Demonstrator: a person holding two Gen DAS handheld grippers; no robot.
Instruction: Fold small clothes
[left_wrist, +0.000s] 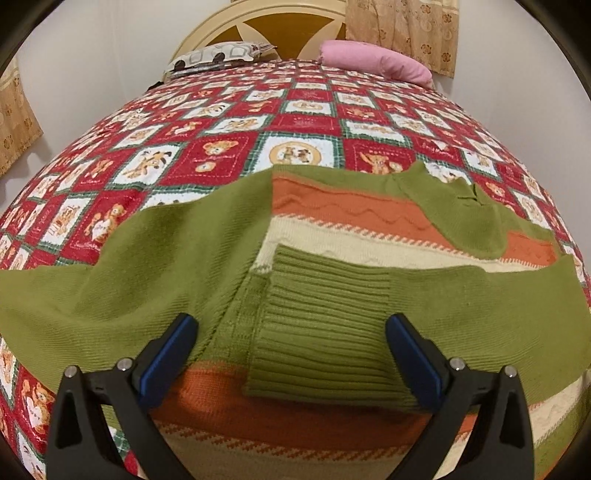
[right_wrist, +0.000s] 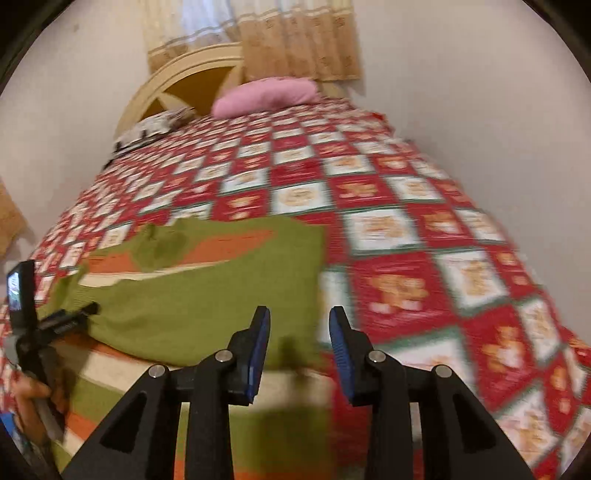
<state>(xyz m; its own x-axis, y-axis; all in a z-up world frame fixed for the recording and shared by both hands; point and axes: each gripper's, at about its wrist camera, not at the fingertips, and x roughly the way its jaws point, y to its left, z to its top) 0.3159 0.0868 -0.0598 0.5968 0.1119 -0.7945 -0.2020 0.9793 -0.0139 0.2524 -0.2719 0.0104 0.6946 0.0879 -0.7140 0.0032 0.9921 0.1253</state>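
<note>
Both hand-held grippers stand apart and empty over a green knitted sweater with orange and cream stripes (left_wrist: 314, 229) lying on the bed.

The left hand-held gripper (left_wrist: 291, 325) is spread wide, its blue pads on either side of the ribbed green cuff (left_wrist: 325, 332) of a sleeve folded across the body; whether they touch the knit cannot be told. The right hand-held gripper (right_wrist: 299, 321) is partly open, clasping nothing, at the sweater's right edge above the red-and-white teddy-bear patchwork quilt (right_wrist: 406, 236). Only the blurred right view shows the left tool with a hand (right_wrist: 33, 395) holding it.
</note>
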